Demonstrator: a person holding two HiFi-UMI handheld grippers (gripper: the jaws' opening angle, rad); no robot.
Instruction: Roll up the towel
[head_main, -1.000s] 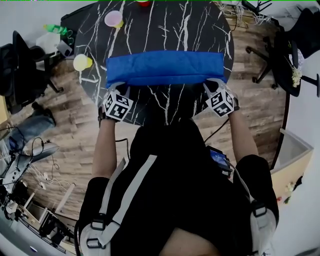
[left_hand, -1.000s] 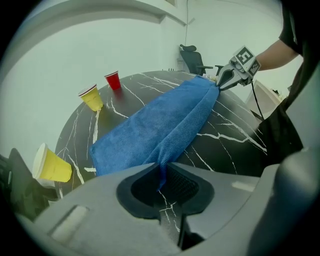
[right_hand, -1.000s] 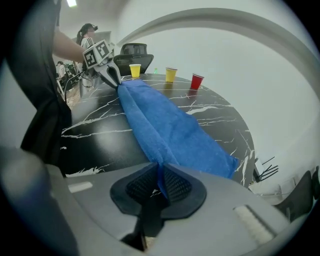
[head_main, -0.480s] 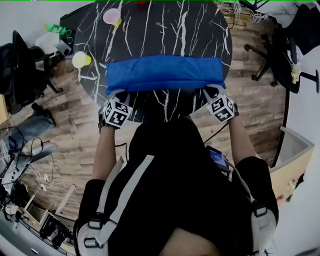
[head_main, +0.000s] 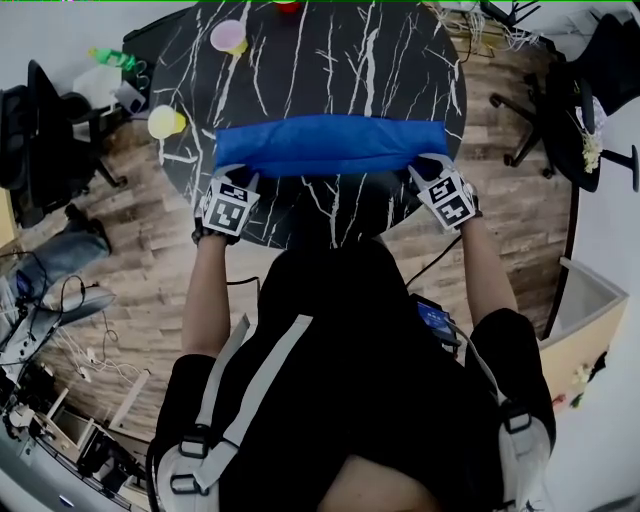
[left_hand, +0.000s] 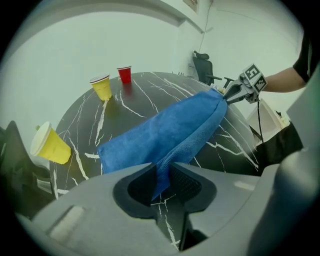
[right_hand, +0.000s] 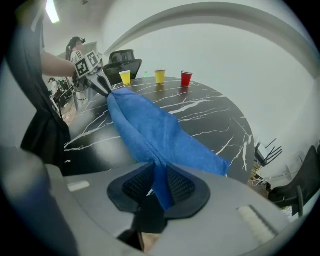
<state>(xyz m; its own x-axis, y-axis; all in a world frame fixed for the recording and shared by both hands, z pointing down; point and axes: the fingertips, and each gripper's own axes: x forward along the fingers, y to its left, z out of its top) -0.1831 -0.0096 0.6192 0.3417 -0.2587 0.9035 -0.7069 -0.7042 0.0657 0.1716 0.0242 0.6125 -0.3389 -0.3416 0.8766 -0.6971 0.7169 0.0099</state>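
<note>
Towel (head_main: 330, 145): folded band across the worktop (head_main: 330, 60), near edge lifted. The left hand-held gripper (head_main: 243, 178) and right hand-held gripper (head_main: 422, 167) each pinch a near corner. Their jaws have just been opening slightly (cloth sits between the pads on both sides).

Risk: a loosening grip drops one corner, so the roll goes skew.

No legible writing, only square markers.
</note>
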